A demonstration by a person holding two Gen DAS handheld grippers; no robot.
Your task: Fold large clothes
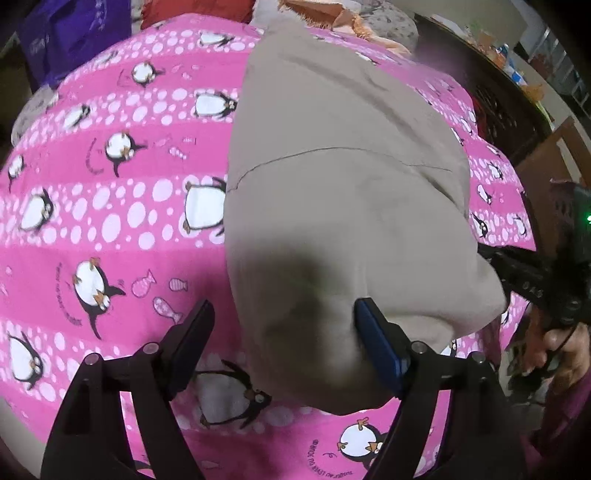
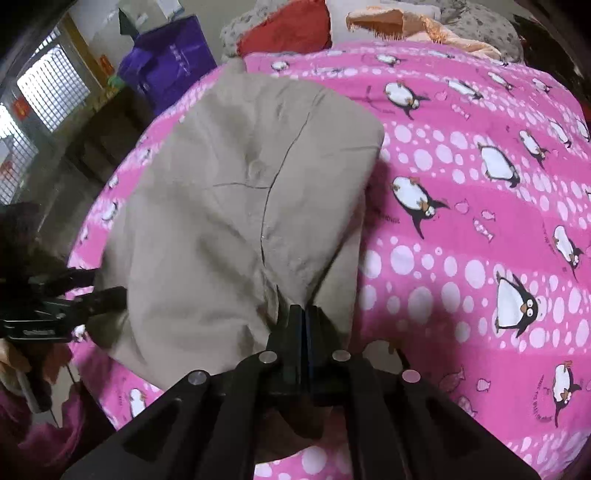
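A beige garment (image 1: 332, 192) lies on a pink penguin-print bedspread (image 1: 110, 206), partly folded with seams showing. My left gripper (image 1: 284, 332) is open, its jaws astride the garment's near corner, one pad on the pink cover, the blue pad (image 1: 380, 347) against the cloth. My right gripper (image 2: 303, 325) is shut on the near edge of the beige garment (image 2: 229, 206), which bunches at the jaws. The right gripper also shows in the left wrist view (image 1: 524, 277) at the garment's right edge. The left gripper shows in the right wrist view (image 2: 92, 302) at the garment's left edge.
The pink bedspread (image 2: 461, 229) covers the bed. Red, orange and grey pillows (image 2: 295, 33) lie at the far end. A purple bag (image 2: 173, 62) stands beyond the bed's far left corner. Dark furniture (image 1: 509, 110) stands at the bed's right side.
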